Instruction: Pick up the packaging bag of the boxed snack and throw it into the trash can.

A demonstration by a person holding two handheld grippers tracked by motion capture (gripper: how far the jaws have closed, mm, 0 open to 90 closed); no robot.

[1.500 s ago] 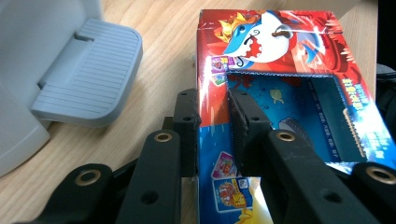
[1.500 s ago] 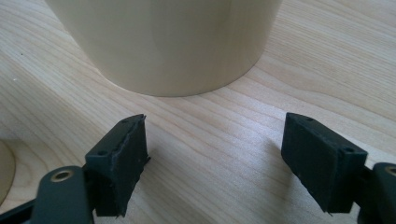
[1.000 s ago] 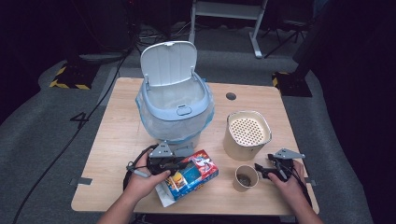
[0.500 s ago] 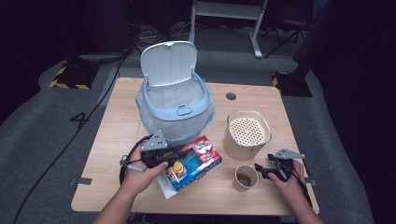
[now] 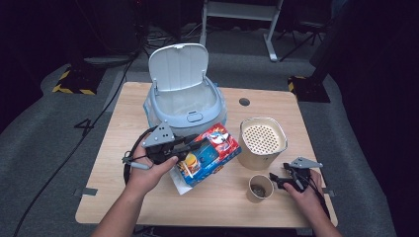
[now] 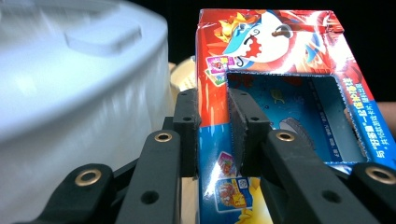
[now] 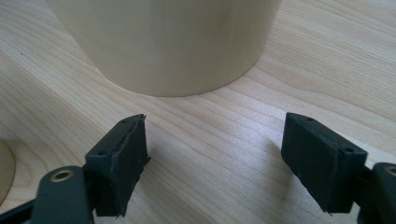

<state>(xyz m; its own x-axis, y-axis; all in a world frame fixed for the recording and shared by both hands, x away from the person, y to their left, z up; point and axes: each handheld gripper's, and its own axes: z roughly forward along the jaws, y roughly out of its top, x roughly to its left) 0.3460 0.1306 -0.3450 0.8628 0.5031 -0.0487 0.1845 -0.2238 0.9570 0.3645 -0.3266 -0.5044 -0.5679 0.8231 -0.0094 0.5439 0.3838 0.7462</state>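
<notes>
The red-and-blue printed cardboard box with a cut-out window is up off the light wooden table, tilted, right in front of the pale blue plastic cooker whose white lid stands open. The left gripper has it pinched by one wall, jaws clamped narrow on the cardboard edge beside the window. A bit of white paper lies under the box. Off to the right stands a cream perforated-top canister, with a small paper cup in front of it. The right gripper sits low on the table next to the cup, jaws apart with nothing between them.
</notes>
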